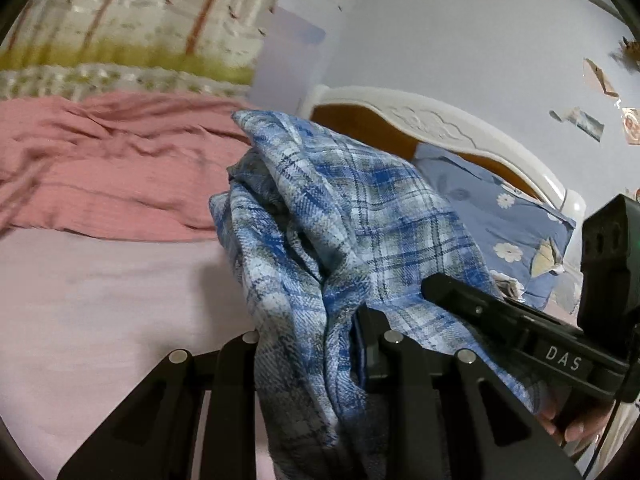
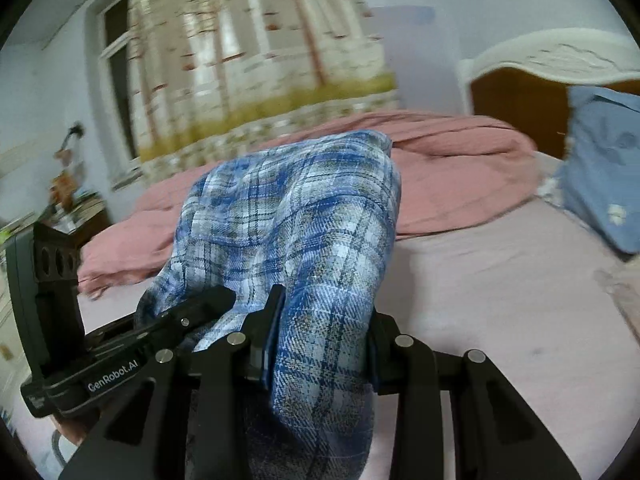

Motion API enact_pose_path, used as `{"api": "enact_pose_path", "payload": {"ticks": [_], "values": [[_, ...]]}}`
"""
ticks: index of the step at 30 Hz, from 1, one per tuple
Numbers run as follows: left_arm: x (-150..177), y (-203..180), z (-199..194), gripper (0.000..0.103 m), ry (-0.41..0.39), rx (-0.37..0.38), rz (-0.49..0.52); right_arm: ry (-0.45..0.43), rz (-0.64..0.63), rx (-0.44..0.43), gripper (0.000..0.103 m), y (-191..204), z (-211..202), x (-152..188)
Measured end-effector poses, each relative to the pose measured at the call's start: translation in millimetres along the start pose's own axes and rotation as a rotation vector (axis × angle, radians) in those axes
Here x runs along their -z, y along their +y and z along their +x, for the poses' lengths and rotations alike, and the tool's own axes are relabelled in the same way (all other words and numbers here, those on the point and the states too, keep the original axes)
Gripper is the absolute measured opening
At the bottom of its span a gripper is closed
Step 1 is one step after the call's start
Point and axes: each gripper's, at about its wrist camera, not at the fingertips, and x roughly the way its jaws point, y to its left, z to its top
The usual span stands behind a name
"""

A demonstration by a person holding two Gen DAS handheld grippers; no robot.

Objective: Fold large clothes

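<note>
A: Where was the plaid shirt [image 1: 340,216]?

B: Lifted above the bed [image 1: 100,300], bunched; left tongs [image 1: 312,344] and right tongs [image 2: 320,344] each pinched a fold.

A: Next?

B: Probably spreading it flat before folding.

We count one blue plaid woven shirt [image 1: 352,216], one rumpled pink blanket [image 1: 112,168], one blue flowered pillow [image 1: 504,216], two black tongs [image 1: 308,344].

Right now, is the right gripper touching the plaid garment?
Touching. The right wrist view shows the right gripper with its fingers pressed on both sides of the plaid garment.
</note>
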Motion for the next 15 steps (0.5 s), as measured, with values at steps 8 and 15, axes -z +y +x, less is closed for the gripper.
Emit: {"api": "enact_pose_path", "payload": {"ticks": [8,15], "values": [[69,-25,147,0.025,0.26,-0.095,0.018,0.129,0.123,0.183,0.037,-132,64,46],[82,-37,140,0.059,0.242,-0.208,0.142,0.185,0.119,0.27,0.05,-161,83,80]]}}
